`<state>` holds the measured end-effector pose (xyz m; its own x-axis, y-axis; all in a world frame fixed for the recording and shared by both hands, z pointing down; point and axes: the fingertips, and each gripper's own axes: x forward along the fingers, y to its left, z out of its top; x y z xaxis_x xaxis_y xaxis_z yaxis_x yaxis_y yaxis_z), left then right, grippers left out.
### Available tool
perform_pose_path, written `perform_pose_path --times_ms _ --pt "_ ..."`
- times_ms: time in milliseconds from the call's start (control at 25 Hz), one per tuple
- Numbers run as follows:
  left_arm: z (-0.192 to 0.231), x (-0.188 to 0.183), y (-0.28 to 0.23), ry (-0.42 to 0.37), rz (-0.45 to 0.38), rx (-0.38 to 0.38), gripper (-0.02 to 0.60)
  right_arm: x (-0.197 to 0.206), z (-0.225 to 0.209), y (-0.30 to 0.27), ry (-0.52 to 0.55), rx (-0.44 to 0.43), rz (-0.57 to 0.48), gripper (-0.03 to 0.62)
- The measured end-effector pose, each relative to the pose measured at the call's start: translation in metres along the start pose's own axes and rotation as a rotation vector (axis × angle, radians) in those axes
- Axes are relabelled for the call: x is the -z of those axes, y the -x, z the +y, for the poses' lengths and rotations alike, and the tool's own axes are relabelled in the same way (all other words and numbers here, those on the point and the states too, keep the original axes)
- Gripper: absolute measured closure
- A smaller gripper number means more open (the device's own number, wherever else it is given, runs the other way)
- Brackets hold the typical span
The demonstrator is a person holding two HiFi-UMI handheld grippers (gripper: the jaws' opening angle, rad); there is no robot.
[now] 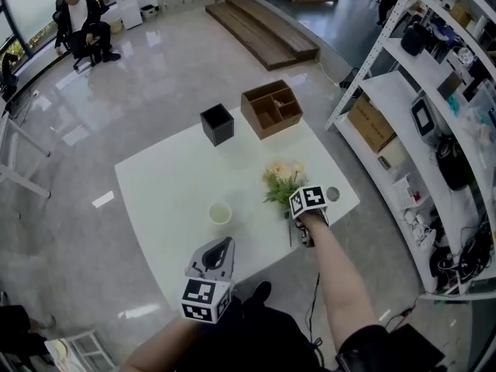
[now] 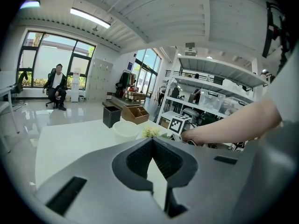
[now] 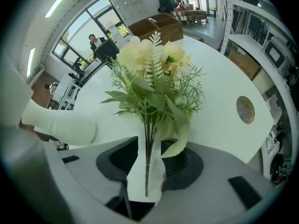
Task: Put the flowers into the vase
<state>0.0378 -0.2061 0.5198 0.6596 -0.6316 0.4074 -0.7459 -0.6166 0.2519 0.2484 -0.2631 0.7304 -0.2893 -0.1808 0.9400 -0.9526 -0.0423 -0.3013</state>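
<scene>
1. The left gripper (image 2: 152,143) is nearest, at the near edge of the white table (image 1: 167,196). Its jaws meet at their tips and there is nothing between them. Its marker cube (image 1: 205,299) sits just off the table edge.
2. The right gripper (image 3: 149,148) is further in and on the right side of the table, pointing steeply down. Its jaws stand apart. The thin green stems of the flowers (image 3: 154,73) run up between them, with a strip of white table showing beside the stems. The pads do not press on the stems, though a leaf curls against the right-hand jaw.
3. The flowers are a small bunch of pale yellow blooms with feathery green sprigs. They are on the table and outside the vase, with the blooms pointing away from the person and the stem ends in the right gripper's gap.
4. The vase (image 1: 220,212) is a small, round, pale cup. It stands upright on the table to the left of the flowers and clearly apart from them.
5. A small round disc (image 1: 332,194) lies flat on the table just right of the right gripper, near the table's right corner.
6. At the far side of the table, a black open-topped box (image 1: 217,124) stands beside a brown wooden organiser (image 1: 271,108) with several compartments.
7. Off the table to the right are white shelves (image 1: 403,99) loaded with boxes and equipment.
8. Furthest away, a low wooden platform (image 1: 263,29) lies on the glossy floor, and a person (image 1: 81,22) sits on a chair by the windows.
</scene>
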Motion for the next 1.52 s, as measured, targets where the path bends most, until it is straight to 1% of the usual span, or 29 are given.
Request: perform_pose_path --times_ms 120,160,280,360,600,760,840,920,1000,1080,1160,1240,1360,1520 --pt "0.003 0.002 -0.001 0.007 0.01 -0.003 0.578 -0.006 0.001 -0.002 0.003 0.004 0.006 0.441" --pt "0.004 0.002 -0.001 0.007 0.011 -0.003 0.578 -0.008 0.0 -0.002 0.006 0.015 0.003 0.452" --pt "0.004 0.003 -0.003 0.005 0.016 0.001 0.578 -0.01 -0.004 -0.006 0.019 0.056 0.0 0.537" --pt "0.004 0.004 -0.003 0.007 0.02 0.003 0.578 -0.009 -0.003 -0.008 0.019 0.055 -0.002 0.542" --pt "0.006 0.004 -0.003 0.005 0.02 0.006 0.578 -0.009 -0.001 -0.004 -0.003 0.016 -0.035 0.566" --pt "0.005 0.003 -0.004 0.008 0.017 0.011 0.578 -0.001 0.002 -0.003 0.003 -0.008 -0.03 0.568" --pt "0.003 0.001 -0.003 0.004 0.01 0.017 0.578 -0.002 0.005 0.003 -0.001 -0.02 -0.053 0.568" --pt "0.001 0.0 -0.003 0.002 0.006 0.02 0.578 -0.005 0.007 0.011 -0.004 -0.035 -0.102 0.569" --pt "0.001 -0.001 -0.003 0.0 0.003 0.02 0.578 -0.01 0.01 0.021 -0.011 -0.055 -0.177 0.569" --pt "0.0 -0.001 -0.003 0.0 0.0 0.019 0.578 -0.018 0.015 0.037 -0.009 -0.08 -0.285 0.569" --pt "-0.001 -0.005 -0.003 -0.001 -0.007 0.018 0.578 -0.03 0.024 0.063 0.025 -0.105 -0.432 0.569" --pt "-0.002 -0.01 -0.003 -0.007 -0.019 0.019 0.578 -0.043 0.038 0.098 0.085 -0.119 -0.605 0.569" --pt "-0.006 -0.02 -0.005 -0.022 -0.043 0.023 0.578 -0.055 0.06 0.158 0.172 -0.091 -0.856 0.569" --pt "-0.012 -0.034 -0.005 -0.037 -0.075 0.025 0.578 -0.054 0.088 0.233 0.299 0.0 -1.144 0.569"
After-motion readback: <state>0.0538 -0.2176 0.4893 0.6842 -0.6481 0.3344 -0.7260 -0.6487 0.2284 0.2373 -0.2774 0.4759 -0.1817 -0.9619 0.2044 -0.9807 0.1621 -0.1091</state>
